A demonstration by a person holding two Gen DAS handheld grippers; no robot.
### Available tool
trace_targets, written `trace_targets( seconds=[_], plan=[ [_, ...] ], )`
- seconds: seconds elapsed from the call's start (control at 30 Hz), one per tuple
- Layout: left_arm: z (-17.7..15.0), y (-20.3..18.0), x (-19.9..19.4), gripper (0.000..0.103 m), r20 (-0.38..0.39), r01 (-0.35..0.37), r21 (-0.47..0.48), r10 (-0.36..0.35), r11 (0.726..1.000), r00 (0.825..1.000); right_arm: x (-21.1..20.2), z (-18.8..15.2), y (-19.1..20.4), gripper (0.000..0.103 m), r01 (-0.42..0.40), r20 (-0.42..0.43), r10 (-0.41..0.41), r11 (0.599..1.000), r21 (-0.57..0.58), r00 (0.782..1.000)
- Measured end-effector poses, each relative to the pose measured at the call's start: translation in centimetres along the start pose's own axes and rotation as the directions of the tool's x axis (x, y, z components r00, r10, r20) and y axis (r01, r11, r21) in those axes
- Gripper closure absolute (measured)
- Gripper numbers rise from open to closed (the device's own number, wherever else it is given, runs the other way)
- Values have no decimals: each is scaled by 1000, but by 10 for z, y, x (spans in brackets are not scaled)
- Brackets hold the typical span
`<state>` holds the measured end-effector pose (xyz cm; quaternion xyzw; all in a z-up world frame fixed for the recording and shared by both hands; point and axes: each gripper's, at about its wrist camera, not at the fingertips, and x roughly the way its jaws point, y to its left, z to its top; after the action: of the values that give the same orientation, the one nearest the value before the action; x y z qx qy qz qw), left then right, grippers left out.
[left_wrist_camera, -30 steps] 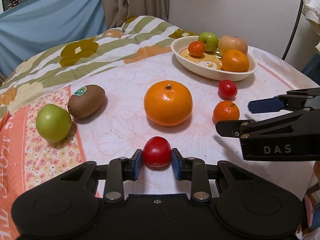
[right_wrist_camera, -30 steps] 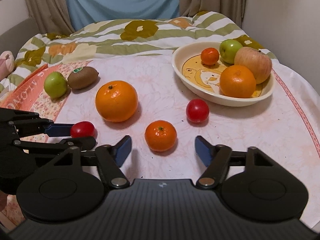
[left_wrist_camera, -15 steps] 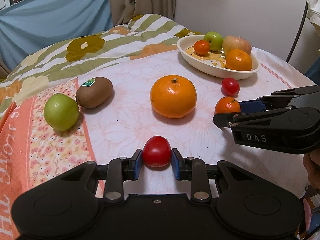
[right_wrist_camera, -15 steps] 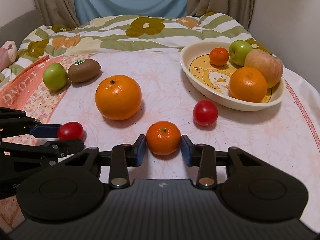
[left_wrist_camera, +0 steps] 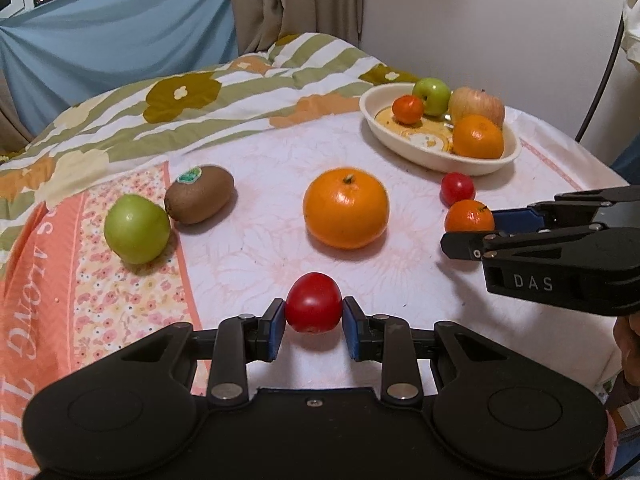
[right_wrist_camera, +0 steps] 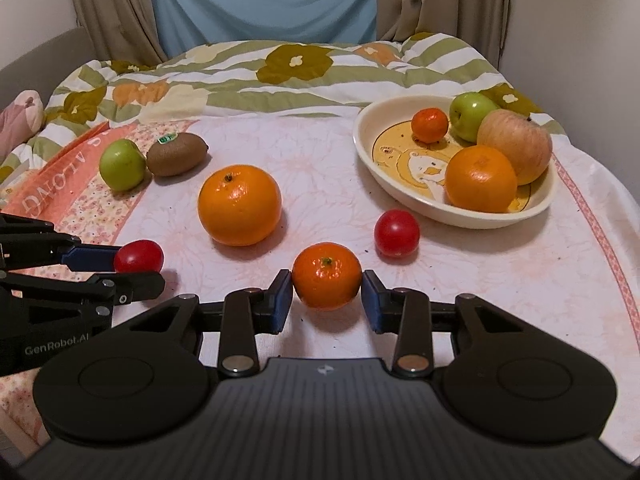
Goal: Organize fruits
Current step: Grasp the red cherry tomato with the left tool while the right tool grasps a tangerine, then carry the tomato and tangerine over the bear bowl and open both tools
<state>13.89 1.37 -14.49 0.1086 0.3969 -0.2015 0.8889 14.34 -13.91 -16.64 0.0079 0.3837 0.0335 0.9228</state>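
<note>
My left gripper [left_wrist_camera: 314, 322] is shut on a red tomato [left_wrist_camera: 313, 303], held just above the cloth; it also shows in the right wrist view [right_wrist_camera: 138, 257]. My right gripper [right_wrist_camera: 326, 300] is shut on a small mandarin [right_wrist_camera: 327, 275], also seen in the left wrist view [left_wrist_camera: 469, 216]. A cream bowl [right_wrist_camera: 472, 216] at the right back holds a mandarin, a green apple, a red-yellow apple and an orange. A big orange [right_wrist_camera: 239, 205], a second red tomato [right_wrist_camera: 396, 233], a kiwi [right_wrist_camera: 177, 154] and a green apple [right_wrist_camera: 122, 164] lie on the cloth.
The fruits lie on a floral cloth over a bed-like surface [right_wrist_camera: 320, 148]. A striped flowered quilt [right_wrist_camera: 280, 68] lies behind. A wall stands at the right, curtains at the back. The person's hand shows at the right edge of the left wrist view [left_wrist_camera: 630, 344].
My right gripper closed from open onto the small mandarin one second ago and now holds it. Both grippers have risen a little with their fruits.
</note>
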Motion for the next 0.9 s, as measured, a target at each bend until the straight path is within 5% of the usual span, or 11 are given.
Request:
trace_targets(
  seconds=[0.47, 0.9],
  plan=[
    [41, -34, -41, 70, 51, -7, -16, 8, 1000, 999, -47, 30, -34, 51, -11, 56, 11, 1000, 2, 998],
    [94, -66, -34, 70, 76, -38, -59, 42, 998, 996, -54, 88, -97, 51, -32, 109, 36, 999, -38, 993]
  ],
)
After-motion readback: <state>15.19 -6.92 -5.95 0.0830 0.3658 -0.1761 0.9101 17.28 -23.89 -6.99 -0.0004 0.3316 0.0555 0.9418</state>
